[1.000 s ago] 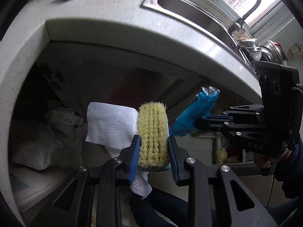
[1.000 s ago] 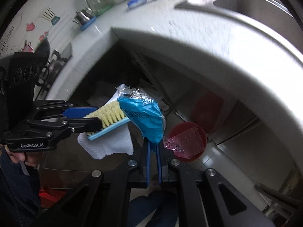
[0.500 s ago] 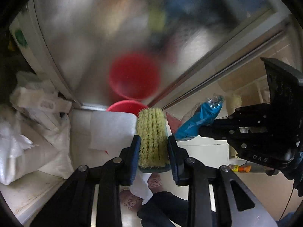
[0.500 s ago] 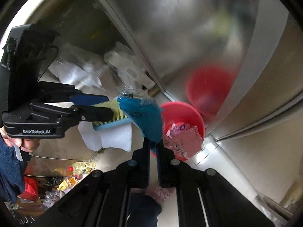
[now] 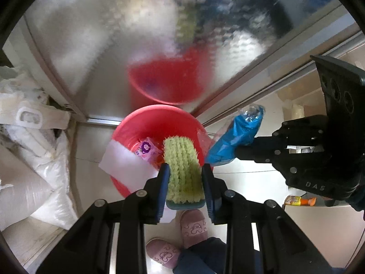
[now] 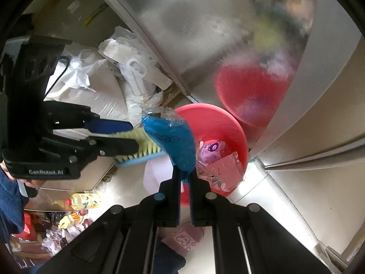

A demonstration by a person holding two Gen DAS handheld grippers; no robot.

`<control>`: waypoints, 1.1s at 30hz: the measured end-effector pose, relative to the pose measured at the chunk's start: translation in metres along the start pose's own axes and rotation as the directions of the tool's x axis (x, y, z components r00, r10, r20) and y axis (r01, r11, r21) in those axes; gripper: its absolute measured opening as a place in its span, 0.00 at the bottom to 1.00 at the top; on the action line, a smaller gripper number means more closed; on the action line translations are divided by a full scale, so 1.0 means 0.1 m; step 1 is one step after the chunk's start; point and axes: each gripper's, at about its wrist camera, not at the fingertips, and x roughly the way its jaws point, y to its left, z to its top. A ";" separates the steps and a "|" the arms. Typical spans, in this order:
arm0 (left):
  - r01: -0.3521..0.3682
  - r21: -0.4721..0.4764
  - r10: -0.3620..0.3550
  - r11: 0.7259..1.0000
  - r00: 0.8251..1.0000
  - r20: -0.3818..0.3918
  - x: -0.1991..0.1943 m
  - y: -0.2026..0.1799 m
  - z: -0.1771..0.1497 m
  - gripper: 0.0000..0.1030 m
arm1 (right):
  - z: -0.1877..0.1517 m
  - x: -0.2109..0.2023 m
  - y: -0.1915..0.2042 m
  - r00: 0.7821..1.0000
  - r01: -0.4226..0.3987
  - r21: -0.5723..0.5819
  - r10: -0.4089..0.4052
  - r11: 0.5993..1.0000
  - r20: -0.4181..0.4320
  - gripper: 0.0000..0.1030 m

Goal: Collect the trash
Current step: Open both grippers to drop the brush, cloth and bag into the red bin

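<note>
My left gripper (image 5: 184, 169) is shut on a yellow-bristled scrub brush (image 5: 182, 164) with a light blue back, and a white paper towel (image 5: 127, 166) hangs with it. Both hover just over a red bin (image 5: 157, 118) on the floor, which holds pink wrappers (image 5: 146, 149). My right gripper (image 6: 183, 173) is shut on a blue plastic wrapper (image 6: 171, 141), above the red bin's (image 6: 228, 123) near rim. In the right wrist view the left gripper (image 6: 134, 137) reaches in from the left with the brush (image 6: 139, 150). The right gripper's fingers (image 5: 253, 150) enter the left wrist view from the right with the blue wrapper (image 5: 235, 141).
A steel cabinet door (image 5: 114, 45) behind the bin mirrors it. White plastic bags (image 5: 34, 150) pile up at the left. A person's pink slippers (image 5: 192, 225) stand on the tiled floor below the grippers. Bottles and packets (image 6: 77, 205) lie at the lower left.
Both grippers have dropped from counter height to just above the red bin, still holding the brush with towel and the blue wrapper. The counter and sink have left the view.
</note>
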 end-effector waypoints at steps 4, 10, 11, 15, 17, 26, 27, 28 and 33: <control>0.018 0.012 -0.018 1.000 1.000 -0.003 0.15 0.04 0.01 0.26 | -0.04 0.10 -0.02 1.000 0.012 -0.021 -0.012 1.000 -0.012 0.05; 0.006 -0.012 -0.006 1.000 1.000 -0.022 0.29 0.12 0.01 0.26 | -0.06 0.17 -0.07 1.000 -0.001 -0.015 0.000 1.000 -0.018 0.05; 0.005 -0.015 -0.005 1.000 1.000 -0.024 0.32 0.15 0.01 0.27 | -0.06 0.18 -0.08 1.000 -0.002 -0.012 0.002 1.000 -0.017 0.05; -0.023 -0.022 0.021 0.999 0.998 -0.055 0.38 0.20 0.00 0.29 | -0.04 0.22 -0.11 1.000 -0.001 -0.009 0.001 1.000 -0.027 0.05; -0.013 -0.030 0.010 0.999 0.997 -0.073 0.41 0.22 -0.01 0.30 | -0.03 0.23 -0.13 0.999 -0.006 0.003 0.006 1.000 -0.032 0.05; -0.022 -0.033 0.021 0.999 0.999 -0.046 0.26 0.27 -0.07 0.40 | 0.01 0.27 -0.05 0.999 0.007 -0.018 -0.007 1.000 -0.038 0.47; -0.024 -0.038 0.022 0.999 0.999 -0.045 0.25 0.29 -0.07 0.40 | 0.02 0.28 -0.05 0.999 0.013 -0.012 -0.013 1.000 -0.037 0.47; -0.025 -0.049 0.023 0.998 0.999 -0.045 0.23 0.32 -0.08 0.40 | 0.02 0.29 -0.05 0.999 0.016 -0.004 -0.016 1.000 -0.040 0.47; -0.023 -0.100 0.020 0.995 0.999 -0.034 0.05 0.43 -0.15 0.48 | 0.03 0.21 0.05 0.999 0.024 0.003 -0.024 1.000 -0.028 0.47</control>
